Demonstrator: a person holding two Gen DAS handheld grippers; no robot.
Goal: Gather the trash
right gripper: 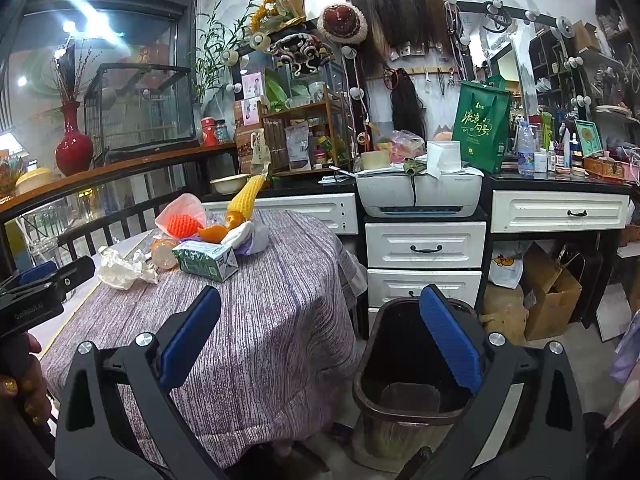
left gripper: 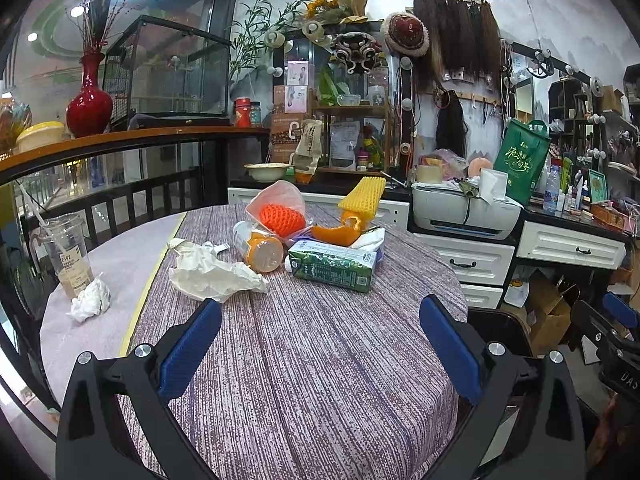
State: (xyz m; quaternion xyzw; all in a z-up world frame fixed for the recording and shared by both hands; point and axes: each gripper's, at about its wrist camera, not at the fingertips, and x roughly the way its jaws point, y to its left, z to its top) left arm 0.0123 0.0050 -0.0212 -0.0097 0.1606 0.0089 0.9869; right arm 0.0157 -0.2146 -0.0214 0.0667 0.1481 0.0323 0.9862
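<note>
lying on its side, green carton (left gripper: 334, 266), long axis left-right, left tongs (left gripper: 320, 344) apart, right tongs (right gripper: 320, 340) apart

black grippers, blue ribbed pads (left gripper: 188, 344), silver screws (left gripper: 496, 348).

table (left gripper: 304, 360) (striped cloth) | carton (left gripper: 332, 266) | crumpled paper (left gripper: 212, 272)

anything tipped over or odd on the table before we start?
Yes. An orange-capped bottle lies on its side mid-table, beside a green carton also lying flat. Crumpled paper sprawls to their left, and orange peel sits loose behind the carton. No visible spill. The bin stands upright and looks empty.
</note>
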